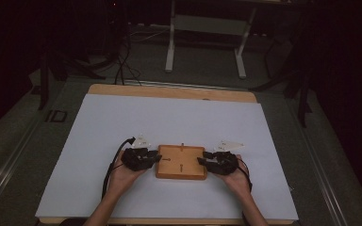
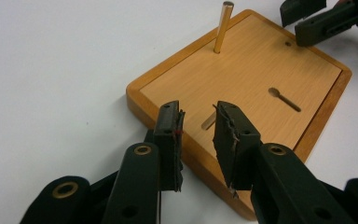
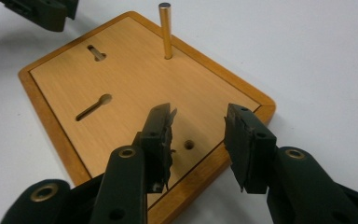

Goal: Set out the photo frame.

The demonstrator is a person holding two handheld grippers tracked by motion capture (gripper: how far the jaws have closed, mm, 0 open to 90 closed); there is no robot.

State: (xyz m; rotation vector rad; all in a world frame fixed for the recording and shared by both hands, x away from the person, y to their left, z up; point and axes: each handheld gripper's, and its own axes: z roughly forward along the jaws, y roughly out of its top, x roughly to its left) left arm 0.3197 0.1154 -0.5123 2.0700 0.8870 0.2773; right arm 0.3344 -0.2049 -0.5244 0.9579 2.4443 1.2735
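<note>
A: What takes up most of the high view?

B: A counter (image 1: 122, 122) under a pale sheet. At its near middle, about six o'clock from the counter's centre, lies a flat wooden board (image 1: 181, 162) with a raised rim.

A: Where are the person's hands?

B: Two forearms come in from the bottom edge. The left hand-held gripper (image 1: 156, 158) sits at nine o'clock of the board, at its left edge. The right hand-held gripper (image 1: 201, 160) sits at three o'clock, at its right edge.

A: Are they holding the board?

B: No. In the left gripper view, the left hand-held gripper (image 2: 198, 122) has its jaws parted over the board's near edge, with a gap between the pads and nothing pinched. In the right gripper view, the right hand-held gripper (image 3: 198, 122) also stands open above a corner of the board (image 3: 135, 84), clamping nothing.

A: What is on the board?

B: A thin brass-coloured peg (image 2: 223, 27) stands upright near the far edge, at twelve o'clock in the high view. Two keyhole-shaped slots (image 3: 93, 107) are cut into the face, and a small round hole (image 3: 189, 144) lies between the right hand-held gripper's jaws. Another short peg (image 2: 208, 122) shows between the left jaws, tilted; whether it is seated I cannot tell.
</note>
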